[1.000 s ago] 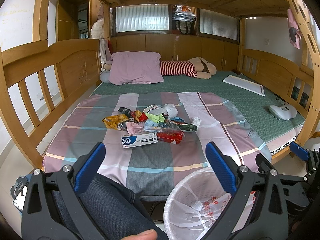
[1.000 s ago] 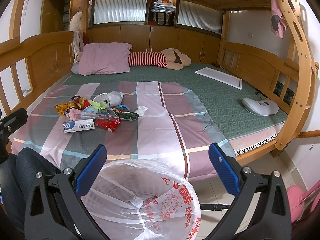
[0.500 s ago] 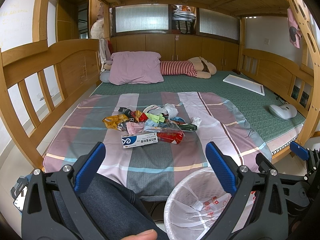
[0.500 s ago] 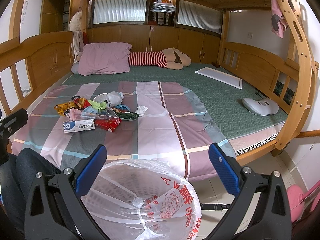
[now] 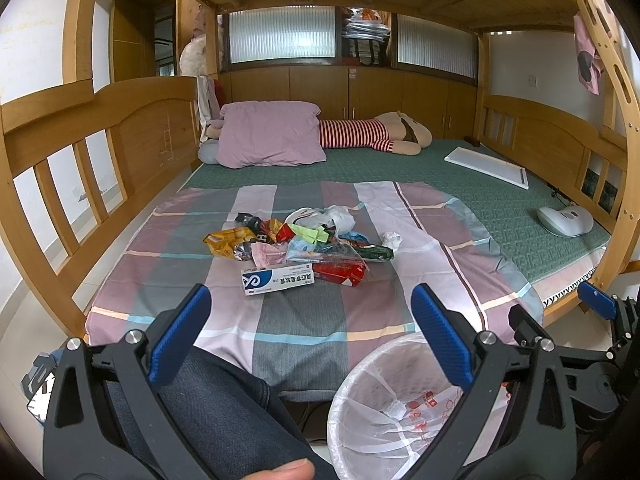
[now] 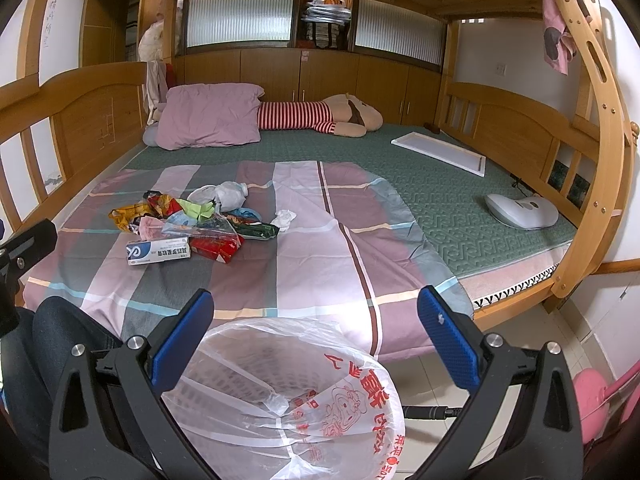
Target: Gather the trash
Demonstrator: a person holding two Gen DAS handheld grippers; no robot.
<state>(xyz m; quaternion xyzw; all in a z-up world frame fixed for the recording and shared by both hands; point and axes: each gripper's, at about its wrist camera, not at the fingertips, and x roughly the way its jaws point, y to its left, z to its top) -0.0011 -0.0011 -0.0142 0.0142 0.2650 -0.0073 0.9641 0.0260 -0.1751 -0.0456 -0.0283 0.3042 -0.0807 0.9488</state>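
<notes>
Checked bedsheet [image 5: 304,320], crinkled wrappers [image 5: 296,240] heaped.

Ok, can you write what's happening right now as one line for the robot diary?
step: not started | left gripper: open, empty | right gripper: open, empty, above bin | trash pile: on bedspread, untouched

Left gripper [image 5: 310,330] low in frame, blue pads wide apart, nothing between them. Trash pile [image 5: 296,240] mid-frame on the striped sheet [image 5: 304,320]: wrappers, crumpled tissue [image 5: 391,239], white-blue box [image 5: 277,279] nearest the camera. Lined bin [image 5: 384,408] at lower right, just below the bed edge, with a scrap inside. Person's jeans-clad leg [image 5: 216,408] lower left. Pillow [image 5: 272,136] and striped plush [image 5: 372,134] at top center.
</notes>
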